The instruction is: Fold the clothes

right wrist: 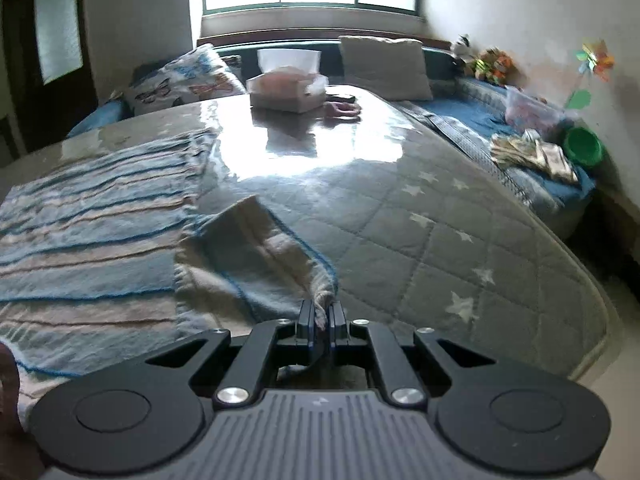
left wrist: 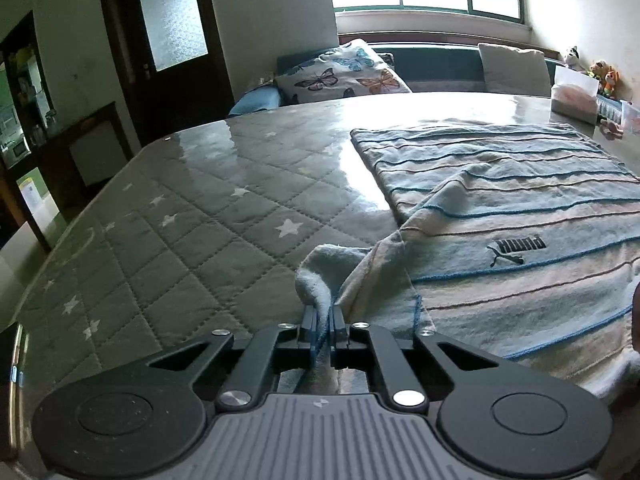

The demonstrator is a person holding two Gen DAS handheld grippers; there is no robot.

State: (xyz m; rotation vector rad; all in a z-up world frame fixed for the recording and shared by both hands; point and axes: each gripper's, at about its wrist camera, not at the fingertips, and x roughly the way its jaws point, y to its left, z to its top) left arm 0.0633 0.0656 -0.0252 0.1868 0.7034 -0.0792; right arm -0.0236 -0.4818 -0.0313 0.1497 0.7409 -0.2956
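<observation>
A striped garment in pale blue, beige and white, with a black logo, lies spread on the quilted star-patterned table cover. My left gripper is shut on the garment's near left corner, which bunches up between the pads. In the right wrist view the same striped garment lies to the left. My right gripper is shut on its near right corner, a twisted strip of cloth that runs up from the jaws.
A tissue box and small items stand at the table's far end. Behind are a butterfly cushion, a plain cushion, a blue bench with toys, a green bowl and a dark door.
</observation>
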